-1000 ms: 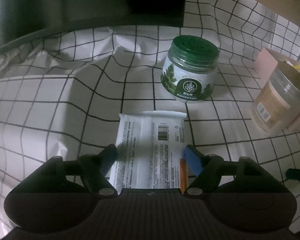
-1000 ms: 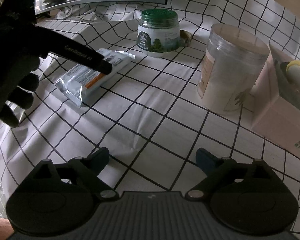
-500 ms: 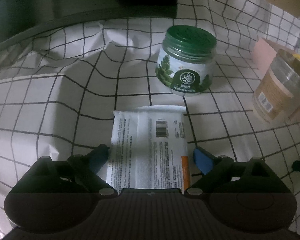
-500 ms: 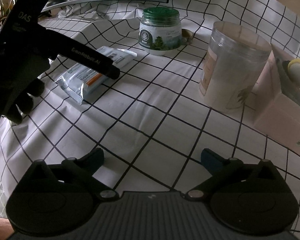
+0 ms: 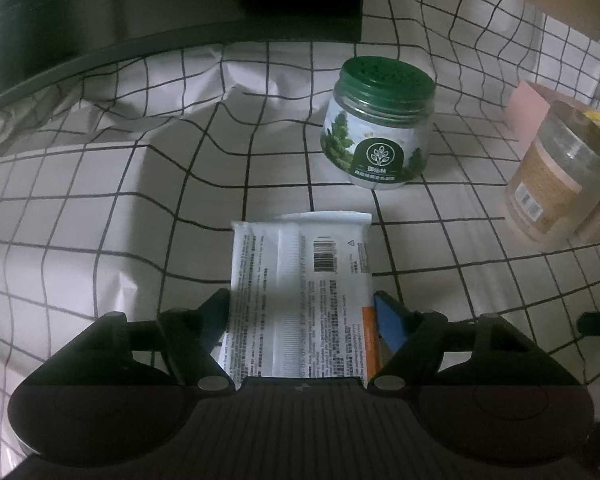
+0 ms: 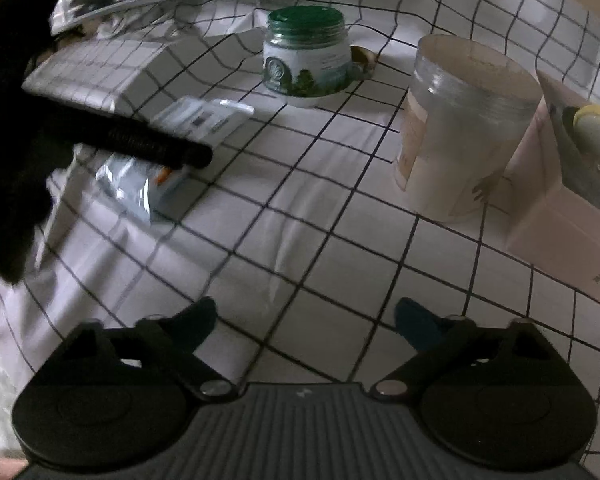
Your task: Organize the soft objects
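Because the wipes pack (image 5: pixel 300 280) is soft and flat on the checked cloth (image 5: pixel 100 240), the left gripper (image 5: pixel 302 306) clasps its 2 long edges, the green-lid jar (image 5: pixel 380 128) at 1 o'clock; the right gripper (image 6: pixel 304 316) waits spread, holding nothing.

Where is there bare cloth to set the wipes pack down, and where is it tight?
Bare checked cloth lies between the wipes pack and the clear tub, ahead of the right tongs. Another bare patch lies left of the pack, below the cloth's raised step. It is tight by the green-lidded jar, tub and pink box.
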Demonstrator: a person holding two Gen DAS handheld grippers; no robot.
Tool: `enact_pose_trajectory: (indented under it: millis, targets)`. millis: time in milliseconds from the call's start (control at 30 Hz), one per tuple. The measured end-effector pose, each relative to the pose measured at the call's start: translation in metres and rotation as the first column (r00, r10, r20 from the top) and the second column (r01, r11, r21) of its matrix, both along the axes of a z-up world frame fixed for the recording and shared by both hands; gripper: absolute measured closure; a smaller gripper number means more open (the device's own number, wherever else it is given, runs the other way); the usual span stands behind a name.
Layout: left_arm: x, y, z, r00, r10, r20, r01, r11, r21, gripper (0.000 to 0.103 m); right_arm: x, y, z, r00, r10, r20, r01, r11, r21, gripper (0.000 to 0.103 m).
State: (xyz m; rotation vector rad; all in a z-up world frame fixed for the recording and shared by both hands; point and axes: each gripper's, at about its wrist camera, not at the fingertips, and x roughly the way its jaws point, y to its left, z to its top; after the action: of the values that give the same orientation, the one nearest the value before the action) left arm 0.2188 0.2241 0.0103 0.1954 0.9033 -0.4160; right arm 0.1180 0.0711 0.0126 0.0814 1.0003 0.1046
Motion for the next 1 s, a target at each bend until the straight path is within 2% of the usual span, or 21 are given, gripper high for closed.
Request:
enact_pose_trajectory:
  millis: [100,200,267,333,400,500,600,667,733,767,800,867,1000]
  targets:
    - [0.000,0.007,0.004,1.000,-0.007,-0.030,0.006,0.999,-0.040,0.023,0.011,-0.006,0.030,0.999,-0.043,0.014,0.041,0.994,0.098,0.012]
    - [0.001,0.017,0.007,0.999,-0.007,-0.050,0.003,0.997,-0.072,0.023,0.027,-0.008,0.086,0.993,-0.048,0.104,0.029,0.985,0.170,0.012]
    - [0.001,0.024,0.013,0.998,0.000,-0.058,-0.005,0.995,-0.095,0.023,0.040,-0.009,0.132,0.983,-0.021,0.184,-0.003,0.991,0.131,0.012]
    - [0.000,0.029,0.018,0.998,0.003,-0.059,-0.010,0.993,-0.120,0.023,0.058,-0.014,0.174,0.975,-0.011,0.224,-0.001,0.999,0.054,0.012]
    - [-0.001,0.031,0.024,0.999,0.000,-0.054,-0.007,0.990,-0.140,0.023,0.084,-0.029,0.206,0.980,-0.016,0.201,0.010,1.000,0.029,0.012]
    - [-0.002,0.029,0.030,0.999,-0.002,-0.045,-0.005,0.986,-0.169,0.023,0.128,-0.058,0.224,0.995,-0.063,0.081,0.058,0.996,0.066,0.012]
    - [-0.003,0.025,0.031,0.998,0.009,-0.056,-0.020,0.980,-0.197,0.023,0.171,-0.084,0.217,0.995,-0.098,-0.031,0.100,0.993,0.062,0.012]
    - [-0.004,0.020,0.028,0.998,0.023,-0.067,-0.036,0.979,-0.198,0.023,0.202,-0.099,0.199,0.989,-0.094,-0.115,0.103,0.991,0.079,0.015]
    - [-0.005,0.015,0.024,0.997,0.039,-0.072,-0.052,0.981,-0.185,0.023,0.226,-0.108,0.170,0.976,-0.071,-0.205,0.092,0.991,0.096,0.024]
    - [-0.006,0.013,0.023,0.996,0.053,-0.072,-0.065,0.983,-0.173,0.023,0.238,-0.108,0.154,0.967,-0.049,-0.251,0.079,0.991,0.109,0.034]
    - [-0.007,0.012,0.022,0.994,0.079,-0.077,-0.090,0.983,-0.160,0.023,0.251,-0.109,0.135,0.953,-0.025,-0.302,0.067,0.989,0.128,0.050]
    - [-0.010,0.011,0.021,0.989,0.106,-0.099,-0.121,0.979,-0.163,0.023,0.270,-0.108,0.102,0.926,-0.010,-0.378,0.067,0.988,0.140,0.062]
    - [-0.015,0.002,0.022,0.993,0.092,-0.078,-0.100,0.989,-0.112,0.023,0.297,-0.101,0.063,0.910,-0.003,-0.414,0.063,0.989,0.130,0.071]
